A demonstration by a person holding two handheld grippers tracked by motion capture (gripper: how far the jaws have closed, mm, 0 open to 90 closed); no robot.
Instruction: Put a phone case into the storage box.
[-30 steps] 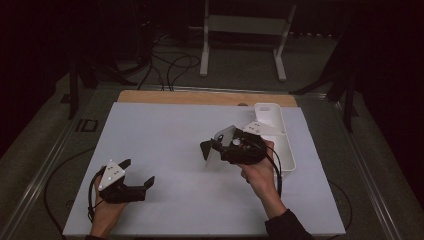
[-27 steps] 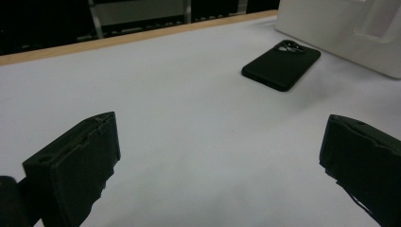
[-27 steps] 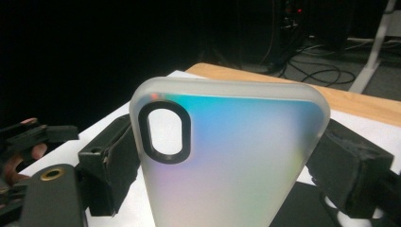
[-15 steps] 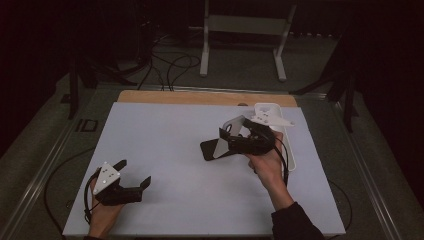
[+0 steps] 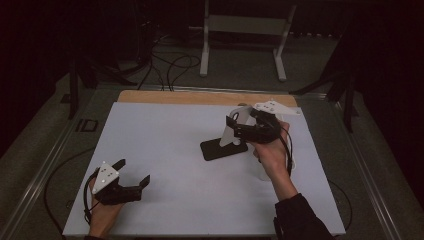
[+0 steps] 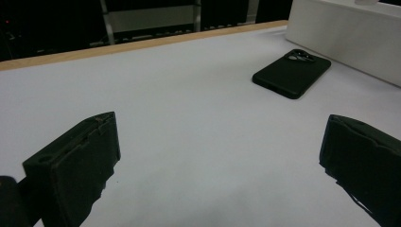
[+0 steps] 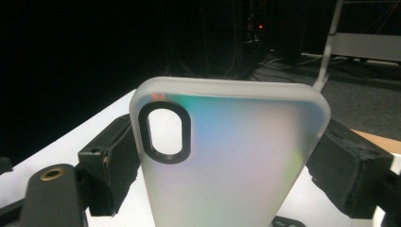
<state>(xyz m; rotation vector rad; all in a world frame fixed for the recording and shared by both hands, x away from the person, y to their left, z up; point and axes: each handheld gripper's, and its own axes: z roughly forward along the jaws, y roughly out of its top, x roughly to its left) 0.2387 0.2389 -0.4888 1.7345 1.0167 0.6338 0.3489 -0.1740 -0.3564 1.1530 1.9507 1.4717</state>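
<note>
From above, your left tongs [image 5: 134, 174] rest low at the near left of the counter [image 5: 165, 135], a flat white matte sheet with a wooden strip along its far edge, and their jaws stand apart on nothing. Your right tongs [image 5: 235, 126] are lifted at the far right, clamped on one frosted case [image 5: 231, 131] that hangs tilted above one black phone [image 5: 223, 149] lying flat on the counter. A white tray [image 5: 291, 162] is partly hidden behind your right hand [image 5: 270, 156]. In the left gripper view, two blocky black jaws with worn, rubbery faces stand wide apart over bare counter; beyond them lies the phone [image 6: 292, 72], a rounded matte black slab with a camera bump at its far end, just beside the tray's smooth white wall [image 6: 340, 33]. In the right gripper view, the jaws press both long edges of the case [image 7: 236, 156]: translucent, milky, faintly iridescent, rounded corners, with one black-rimmed oval camera cutout.
</note>
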